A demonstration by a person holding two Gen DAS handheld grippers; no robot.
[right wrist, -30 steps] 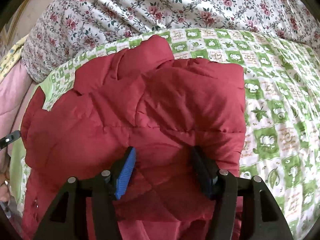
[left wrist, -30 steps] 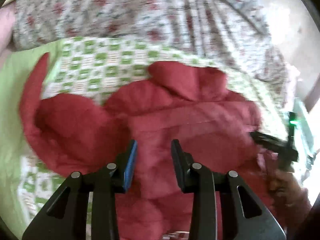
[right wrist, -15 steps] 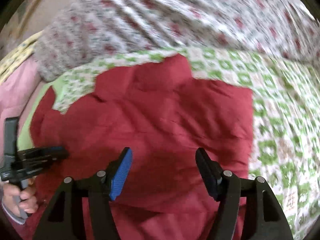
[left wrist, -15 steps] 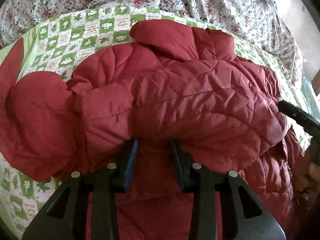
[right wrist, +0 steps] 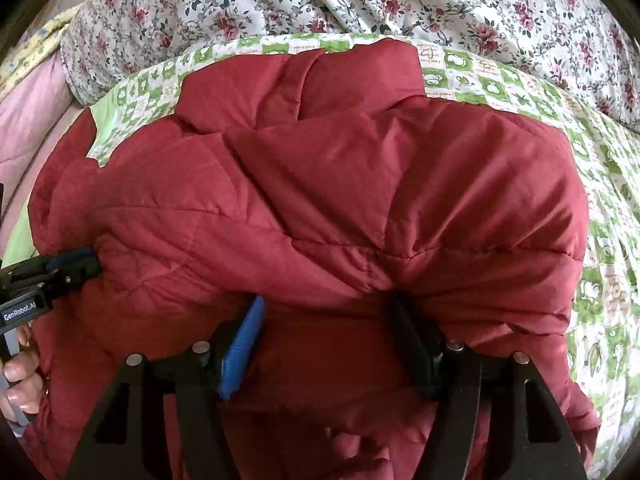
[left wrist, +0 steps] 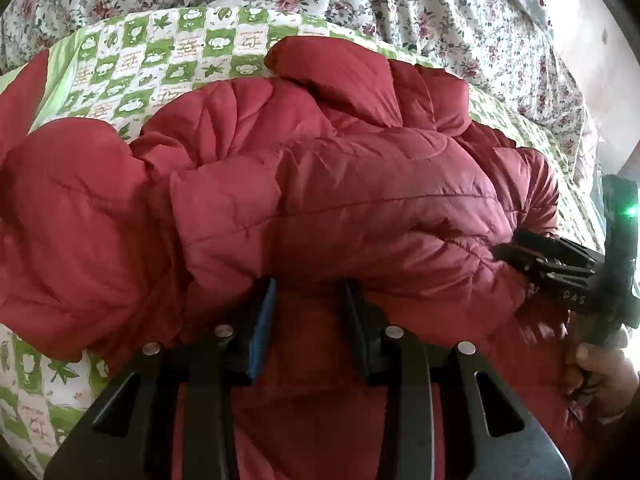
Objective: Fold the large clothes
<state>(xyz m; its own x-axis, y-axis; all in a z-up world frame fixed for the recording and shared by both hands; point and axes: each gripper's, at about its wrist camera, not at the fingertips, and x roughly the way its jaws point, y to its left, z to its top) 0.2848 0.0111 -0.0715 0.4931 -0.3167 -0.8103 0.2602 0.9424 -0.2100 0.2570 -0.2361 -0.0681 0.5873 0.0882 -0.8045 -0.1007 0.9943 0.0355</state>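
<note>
Red quilted jacket (left wrist: 320,200) lies doubled on the green checked quilt (right wrist: 600,288); left gripper (left wrist: 308,316) and right gripper (right wrist: 328,332) each pinch its folded edge, likely to carry the fold evenly.

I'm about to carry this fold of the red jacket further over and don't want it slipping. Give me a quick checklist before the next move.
1. Left gripper has the red jacket fold between its fingers: ok.
2. Right gripper actually pinching the fold: cannot tell; fabric hides the fingertips.
3. Both grippers on the same folded edge: ok.
4. Green checked blanket not caught in either grip: ok, as far as visible.
5. Left sleeve tucked in: not ok; it spreads out sideways.
</note>
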